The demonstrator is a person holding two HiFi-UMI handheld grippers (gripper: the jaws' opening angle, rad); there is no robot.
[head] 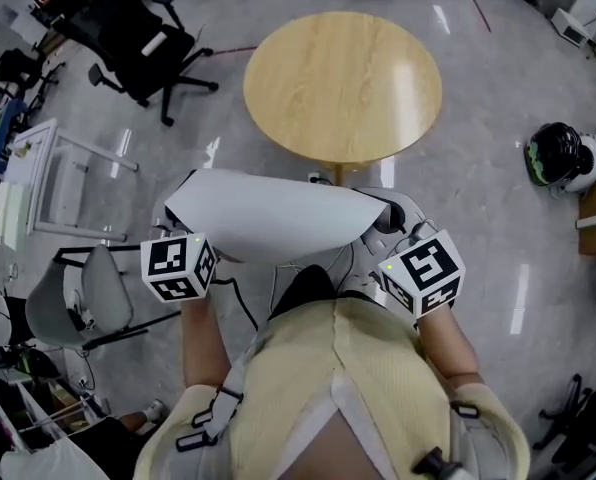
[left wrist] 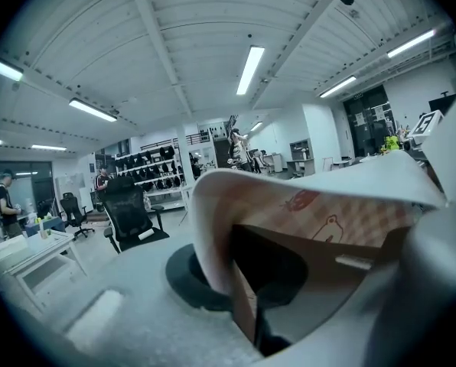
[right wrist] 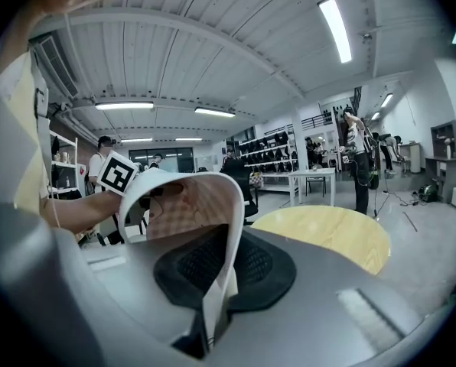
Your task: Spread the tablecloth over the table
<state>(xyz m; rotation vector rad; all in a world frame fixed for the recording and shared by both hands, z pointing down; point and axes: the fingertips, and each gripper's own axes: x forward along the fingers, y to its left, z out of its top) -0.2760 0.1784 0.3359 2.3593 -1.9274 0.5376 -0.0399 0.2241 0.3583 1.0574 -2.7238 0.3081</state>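
Note:
A white tablecloth (head: 273, 213), folded and bowed upward, hangs in the air between my two grippers, just short of the round wooden table (head: 342, 83). My left gripper (left wrist: 251, 335) is shut on the cloth's left edge (left wrist: 213, 235); its underside shows a checked pattern with small printed figures. My right gripper (right wrist: 209, 331) is shut on the cloth's right edge (right wrist: 228, 228), which arches up and away to the left. The wooden table (right wrist: 327, 235) lies bare ahead of the right gripper. In the head view the marker cubes of the left gripper (head: 179, 265) and the right gripper (head: 423, 271) sit at the cloth's two ends.
A black office chair (head: 138, 38) stands at the far left, a white frame table (head: 38, 173) and a grey chair (head: 83, 293) at my left. A black and green device (head: 556, 155) sits on the floor at right. People and desks fill the room's far side.

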